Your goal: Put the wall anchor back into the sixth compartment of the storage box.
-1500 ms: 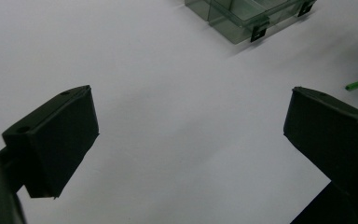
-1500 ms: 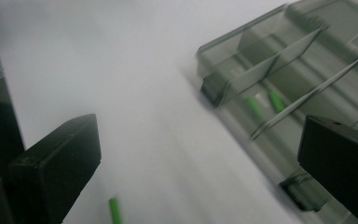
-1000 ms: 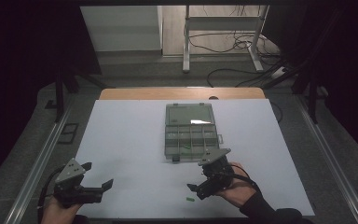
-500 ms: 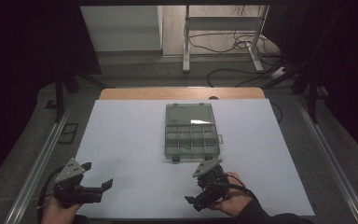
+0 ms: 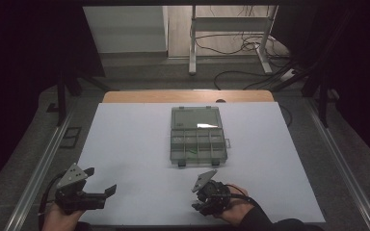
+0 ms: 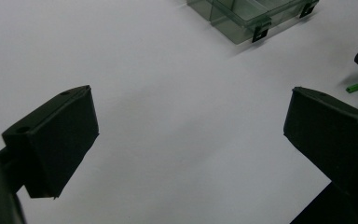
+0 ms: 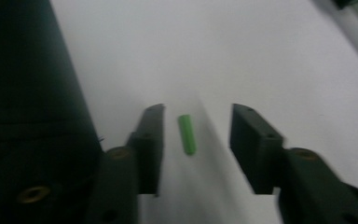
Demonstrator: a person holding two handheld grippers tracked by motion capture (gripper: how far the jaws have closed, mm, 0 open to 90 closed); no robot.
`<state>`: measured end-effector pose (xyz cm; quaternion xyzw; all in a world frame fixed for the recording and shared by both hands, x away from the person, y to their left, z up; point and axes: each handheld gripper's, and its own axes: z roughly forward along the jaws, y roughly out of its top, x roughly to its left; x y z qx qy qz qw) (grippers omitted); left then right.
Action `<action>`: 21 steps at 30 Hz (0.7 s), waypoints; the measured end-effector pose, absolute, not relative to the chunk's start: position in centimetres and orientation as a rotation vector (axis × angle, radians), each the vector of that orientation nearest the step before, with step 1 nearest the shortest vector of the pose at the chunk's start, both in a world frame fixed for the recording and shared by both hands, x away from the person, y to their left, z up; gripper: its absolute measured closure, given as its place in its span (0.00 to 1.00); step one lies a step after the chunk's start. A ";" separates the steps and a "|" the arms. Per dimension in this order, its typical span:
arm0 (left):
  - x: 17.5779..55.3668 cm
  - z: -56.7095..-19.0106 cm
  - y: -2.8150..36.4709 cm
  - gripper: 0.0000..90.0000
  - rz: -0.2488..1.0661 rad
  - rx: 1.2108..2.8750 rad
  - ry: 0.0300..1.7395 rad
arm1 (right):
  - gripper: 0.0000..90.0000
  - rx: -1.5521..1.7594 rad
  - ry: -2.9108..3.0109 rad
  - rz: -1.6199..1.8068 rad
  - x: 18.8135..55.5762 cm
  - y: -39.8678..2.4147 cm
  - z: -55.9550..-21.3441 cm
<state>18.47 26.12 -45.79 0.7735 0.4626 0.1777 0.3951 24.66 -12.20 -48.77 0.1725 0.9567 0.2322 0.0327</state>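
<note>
A small green peg [image 7: 187, 134] lies on the white mat [image 5: 135, 144], also seen in the left gripper view [image 6: 354, 87]. My right gripper [image 7: 198, 122] is low over it, one jaw on each side, and the pads stand clear of the peg. Its jaws have just been closing, with the peg between them. In the high view the right gripper [image 5: 196, 206] is near the front edge, right of centre. My left gripper [image 5: 102, 179] rests at the front left, wide open and holding nothing [image 6: 191, 130]. A clear compartment box [image 5: 196, 119] lies open at mid-table.
The box's near corner and latches [image 6: 261, 32] lie ahead and to the right of the left gripper. The table's wooden far edge [image 5: 188, 96], metal rails [image 5: 38, 168] along both sides and floor cables [image 5: 236, 43] behind bound the space.
My right gripper has come nearer the front edge and sunk onto the mat over the peg, and its jaws have narrowed. The left gripper has stayed put.
</note>
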 end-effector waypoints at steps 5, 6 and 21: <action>18.5 -45.8 26.1 0.04 0.453 1.964 1.172 | 0.77 0.500 2.978 0.679 24.8 -11.9 -49.3; 18.5 -45.8 26.1 0.04 0.453 1.963 1.172 | 0.78 0.497 2.983 0.663 24.7 -11.9 -49.4; 18.4 -45.8 26.1 0.04 0.453 1.964 1.169 | 0.91 0.442 3.005 0.607 24.9 -11.0 -50.2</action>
